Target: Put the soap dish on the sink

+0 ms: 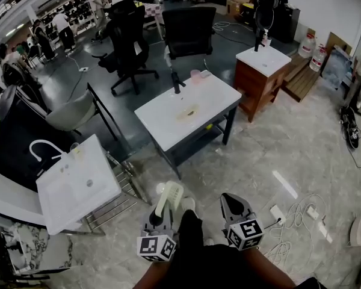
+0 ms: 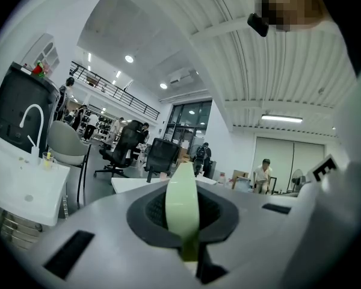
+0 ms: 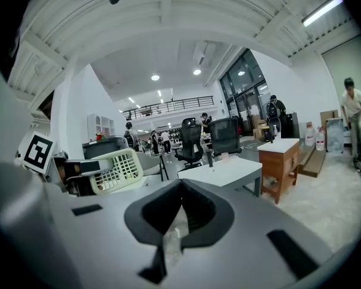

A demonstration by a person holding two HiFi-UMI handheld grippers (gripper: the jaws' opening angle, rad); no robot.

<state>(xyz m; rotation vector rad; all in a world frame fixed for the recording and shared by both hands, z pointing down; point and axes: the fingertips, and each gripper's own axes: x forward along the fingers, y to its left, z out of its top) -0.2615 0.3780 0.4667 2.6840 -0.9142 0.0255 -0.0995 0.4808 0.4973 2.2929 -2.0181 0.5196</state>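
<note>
In the head view my left gripper (image 1: 160, 214) is shut on a pale green slotted soap dish (image 1: 169, 197), which sticks up past the jaws. That dish shows edge-on between the pads in the left gripper view (image 2: 183, 203) and as a grid at the left of the right gripper view (image 3: 113, 171). My right gripper (image 1: 228, 198) is beside it, shut and empty, its jaws meeting at the tip (image 3: 180, 188). Ahead stands a white sink (image 1: 210, 104) with a black faucet (image 1: 177, 82), well beyond both grippers.
A second white sink (image 1: 78, 182) with a white curved tap stands at the left on a metal frame. A third sink sits on a wooden cabinet (image 1: 262, 80) at the back right. Office chairs (image 1: 188, 32), people and floor cables (image 1: 301, 215) are around.
</note>
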